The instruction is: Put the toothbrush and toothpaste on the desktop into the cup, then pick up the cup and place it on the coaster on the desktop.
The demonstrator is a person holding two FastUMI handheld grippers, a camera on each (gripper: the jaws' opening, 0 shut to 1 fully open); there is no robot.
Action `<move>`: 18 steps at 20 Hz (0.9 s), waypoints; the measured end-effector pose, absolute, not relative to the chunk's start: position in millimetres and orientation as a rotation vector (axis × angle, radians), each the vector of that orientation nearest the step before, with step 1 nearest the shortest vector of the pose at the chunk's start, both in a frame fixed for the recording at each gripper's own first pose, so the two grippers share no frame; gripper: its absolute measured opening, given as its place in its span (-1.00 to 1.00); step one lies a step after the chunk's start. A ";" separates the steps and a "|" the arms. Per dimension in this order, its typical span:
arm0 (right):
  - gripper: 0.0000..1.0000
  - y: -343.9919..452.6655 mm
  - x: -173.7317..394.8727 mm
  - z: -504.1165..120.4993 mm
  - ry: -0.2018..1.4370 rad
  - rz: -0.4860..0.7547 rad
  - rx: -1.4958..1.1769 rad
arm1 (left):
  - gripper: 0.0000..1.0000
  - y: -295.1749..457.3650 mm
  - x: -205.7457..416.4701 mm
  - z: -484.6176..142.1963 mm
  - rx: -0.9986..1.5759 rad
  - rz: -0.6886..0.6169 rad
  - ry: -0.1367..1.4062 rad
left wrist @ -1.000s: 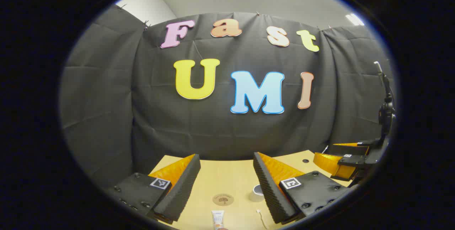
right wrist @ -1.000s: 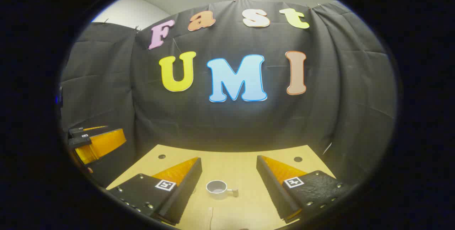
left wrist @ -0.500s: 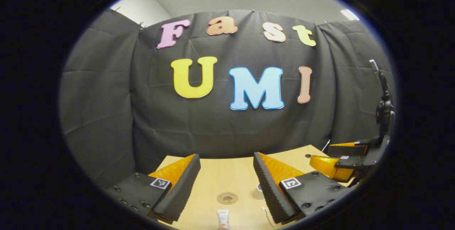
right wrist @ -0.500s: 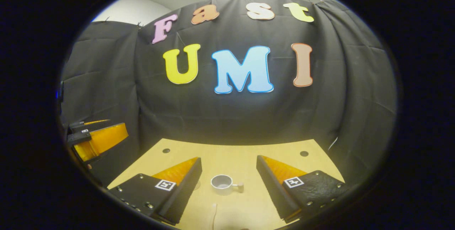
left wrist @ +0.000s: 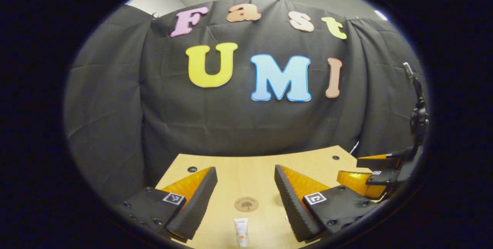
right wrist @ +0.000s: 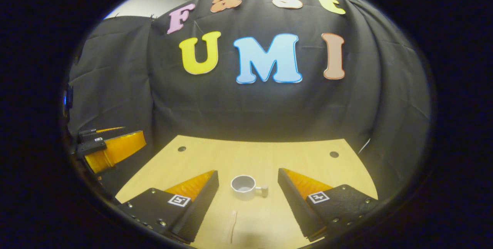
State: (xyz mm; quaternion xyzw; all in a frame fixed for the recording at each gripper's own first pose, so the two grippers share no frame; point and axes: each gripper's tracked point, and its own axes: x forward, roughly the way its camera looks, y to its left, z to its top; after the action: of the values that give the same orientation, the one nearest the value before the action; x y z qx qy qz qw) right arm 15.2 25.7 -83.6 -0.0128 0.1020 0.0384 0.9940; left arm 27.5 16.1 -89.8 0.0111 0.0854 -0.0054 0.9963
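Nothing's been picked up yet, so the first step is what's in hand. In the left gripper view, the left gripper (left wrist: 245, 187) is held above the desk (left wrist: 235, 172) with fingers spread wide and empty; the toothpaste tube (left wrist: 241, 231) is seen lying flat between them, with the round coaster (left wrist: 246, 204) just beyond it. In the right gripper view, the right gripper (right wrist: 248, 189) is also wide open, with the white cup (right wrist: 243, 187) framed upright and the toothbrush (right wrist: 232, 226) lying nearer. Next, a descent onto the tube is probably called for.
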 end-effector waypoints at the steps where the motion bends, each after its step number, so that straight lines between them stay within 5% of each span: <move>1: 0.89 29.2 17.5 -98.5 0.238 0.090 -0.033 | 0.94 18.2 30.4 -108.8 0.027 -0.014 0.205; 18: 0.89 51.2 39.2 -309.2 0.759 0.109 0.000 | 0.95 40.3 49.9 -407.5 0.029 -0.057 0.770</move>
State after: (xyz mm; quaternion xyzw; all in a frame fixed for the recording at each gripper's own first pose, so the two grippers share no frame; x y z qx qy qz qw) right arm 39.2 51.2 -309.2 -0.0001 0.3704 0.0532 0.9273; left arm 49.9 40.3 -407.5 0.0142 0.3757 -0.0278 0.9262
